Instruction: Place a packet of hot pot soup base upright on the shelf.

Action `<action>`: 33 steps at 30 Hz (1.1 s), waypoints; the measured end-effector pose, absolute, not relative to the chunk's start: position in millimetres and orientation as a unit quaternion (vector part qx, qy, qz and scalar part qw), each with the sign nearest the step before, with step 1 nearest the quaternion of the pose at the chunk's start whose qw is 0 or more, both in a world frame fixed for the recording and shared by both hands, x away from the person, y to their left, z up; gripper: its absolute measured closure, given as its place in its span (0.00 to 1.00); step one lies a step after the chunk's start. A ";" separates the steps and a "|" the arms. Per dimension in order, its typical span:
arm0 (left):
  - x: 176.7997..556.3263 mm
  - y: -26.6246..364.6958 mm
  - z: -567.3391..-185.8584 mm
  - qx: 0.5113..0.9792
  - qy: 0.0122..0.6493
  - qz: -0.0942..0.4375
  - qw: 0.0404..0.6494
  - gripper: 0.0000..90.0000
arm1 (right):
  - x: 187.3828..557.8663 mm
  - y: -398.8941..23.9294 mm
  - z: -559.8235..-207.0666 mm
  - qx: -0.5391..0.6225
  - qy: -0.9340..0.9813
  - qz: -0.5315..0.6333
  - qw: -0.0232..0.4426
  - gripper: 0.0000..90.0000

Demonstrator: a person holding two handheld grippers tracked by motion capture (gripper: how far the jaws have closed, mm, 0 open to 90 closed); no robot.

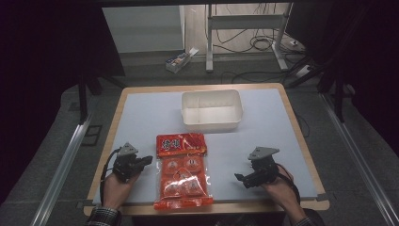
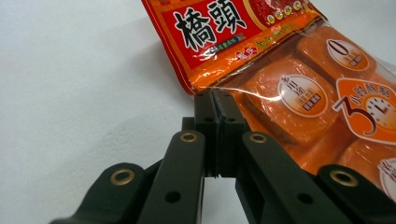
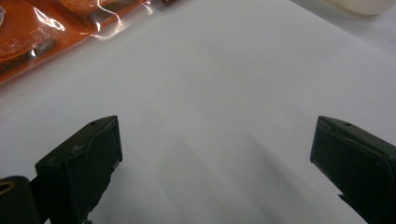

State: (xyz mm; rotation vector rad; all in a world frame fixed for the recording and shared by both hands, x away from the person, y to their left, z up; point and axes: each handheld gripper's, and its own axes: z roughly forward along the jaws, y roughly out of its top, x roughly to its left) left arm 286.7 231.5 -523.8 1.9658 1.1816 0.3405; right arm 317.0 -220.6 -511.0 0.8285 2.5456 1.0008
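Observation:
An orange-red snack packet (image 1: 182, 172) with several round portions under clear film lies flat at the table's front middle. My left gripper (image 1: 149, 160) sits just left of it, jaws shut. In the left gripper view the gripper's (image 2: 215, 100) closed tips touch the packet (image 2: 280, 70) at its side seam; I cannot tell whether any film is pinched. My right gripper (image 1: 241, 180) rests on the table to the packet's right, apart from it. Its jaws stand wide open (image 3: 215, 154) over bare white surface, with the packet's edge (image 3: 46, 28) farther off.
A white rectangular bin (image 1: 211, 110), its corner also in the right gripper view (image 3: 359, 4), stands empty beyond the packet at mid-table. The white table top (image 1: 141, 117) has a wooden rim. A desk frame and cables lie on the floor behind.

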 end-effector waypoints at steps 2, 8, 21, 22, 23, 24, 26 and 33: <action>289.3 230.3 -524.9 0.777 0.468 0.133 0.399 1.00 | 317.3 -220.3 -511.3 0.285 0.883 0.345 0.142 0.03; 296.8 222.6 -529.2 0.785 0.465 0.128 0.390 1.00 | 317.9 -218.2 -512.5 0.282 0.886 0.340 0.143 0.03; 304.5 200.4 -534.2 0.807 0.448 0.113 0.367 1.00 | 318.3 -216.4 -514.1 0.281 0.888 0.336 0.140 0.03; 303.8 199.1 -533.5 0.810 0.445 0.118 0.363 1.00 | 318.3 -216.4 -514.0 0.281 0.888 0.336 0.140 0.03; 303.4 198.6 -533.3 0.811 0.444 0.118 0.362 1.00 | 318.3 -216.4 -514.1 0.281 0.888 0.336 0.140 0.03; 303.0 198.2 -533.5 0.809 0.447 0.115 0.363 1.00 | 318.3 -216.4 -514.1 0.281 0.888 0.336 0.140 0.03; 301.4 198.2 -533.5 0.808 0.450 0.108 0.365 1.00 | 318.2 -216.3 -514.2 0.281 0.889 0.335 0.140 0.03; 301.1 192.4 -535.1 0.809 0.450 0.112 0.361 1.00 | 318.4 -215.6 -514.7 0.279 0.890 0.333 0.140 0.03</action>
